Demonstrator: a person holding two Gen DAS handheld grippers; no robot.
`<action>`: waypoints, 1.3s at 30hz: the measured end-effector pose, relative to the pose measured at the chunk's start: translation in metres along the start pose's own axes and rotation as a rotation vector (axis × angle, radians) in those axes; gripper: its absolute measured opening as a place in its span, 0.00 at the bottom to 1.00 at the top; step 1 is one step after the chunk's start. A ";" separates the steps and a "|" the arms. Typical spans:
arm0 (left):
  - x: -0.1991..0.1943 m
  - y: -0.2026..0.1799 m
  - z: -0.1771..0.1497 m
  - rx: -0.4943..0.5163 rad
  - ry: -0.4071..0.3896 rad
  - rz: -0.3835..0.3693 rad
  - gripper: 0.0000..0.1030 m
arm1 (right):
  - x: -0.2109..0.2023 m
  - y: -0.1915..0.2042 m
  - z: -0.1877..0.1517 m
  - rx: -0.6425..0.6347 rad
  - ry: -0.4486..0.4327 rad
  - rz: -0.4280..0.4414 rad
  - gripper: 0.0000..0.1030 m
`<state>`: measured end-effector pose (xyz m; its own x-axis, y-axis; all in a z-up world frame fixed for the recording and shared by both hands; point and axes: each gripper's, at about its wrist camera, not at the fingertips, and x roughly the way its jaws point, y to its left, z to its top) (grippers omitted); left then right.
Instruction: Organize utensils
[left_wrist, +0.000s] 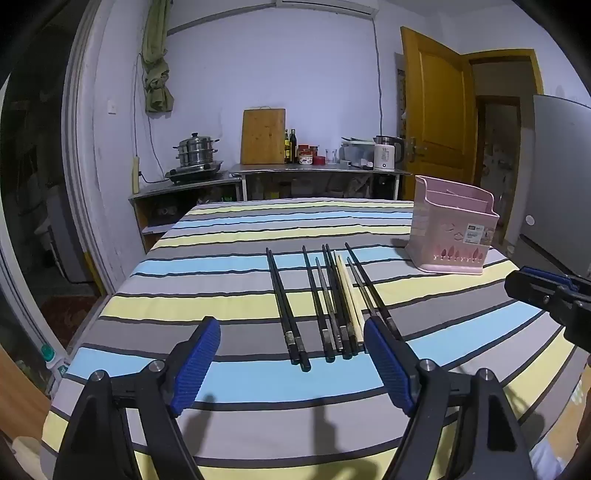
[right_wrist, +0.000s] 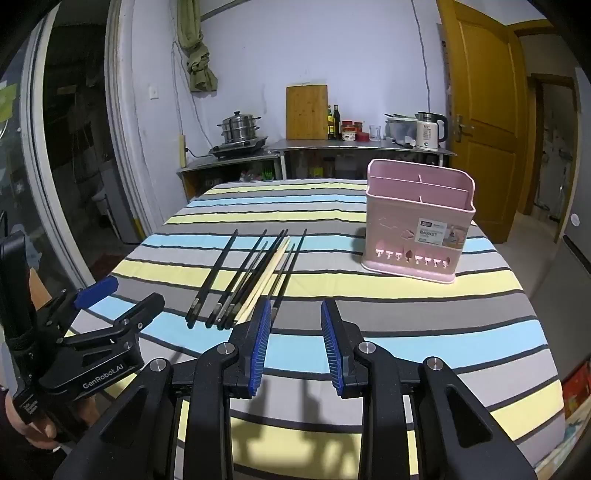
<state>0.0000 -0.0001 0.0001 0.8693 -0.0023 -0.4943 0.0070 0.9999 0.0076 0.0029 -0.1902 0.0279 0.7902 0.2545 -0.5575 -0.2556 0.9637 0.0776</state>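
Because the chopsticks (left_wrist: 325, 306) lie packed side by side at mid-frame on the striped desk (left_wrist: 221, 280), we risk our wide, empty left claw (left_wrist: 291, 339) pinching several at once. Our right claw (right_wrist: 293, 317), half-spread and empty, could nudge the bundle; the pink basket (right_wrist: 417, 229) waits upper right

A pink basket (right_wrist: 419, 225), black chopsticks (left_wrist: 286, 306) and a blue, yellow and grey striped tablecloth (left_wrist: 207, 280) are seen.

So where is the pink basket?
The pink basket stands on the striped tablecloth, toward the table's far right, apart from the chopsticks on its left.
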 end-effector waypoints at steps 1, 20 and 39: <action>0.000 0.000 0.000 -0.005 -0.006 -0.003 0.78 | 0.000 0.000 0.000 0.008 -0.003 0.006 0.28; -0.005 -0.006 0.003 0.005 -0.004 -0.014 0.78 | 0.000 -0.001 -0.001 0.008 0.001 0.005 0.28; -0.006 -0.008 0.002 0.010 -0.004 -0.021 0.78 | 0.000 -0.002 -0.004 0.010 0.003 0.006 0.28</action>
<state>-0.0042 -0.0079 0.0043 0.8708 -0.0238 -0.4911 0.0306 0.9995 0.0058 0.0010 -0.1927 0.0247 0.7871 0.2601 -0.5593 -0.2548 0.9629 0.0891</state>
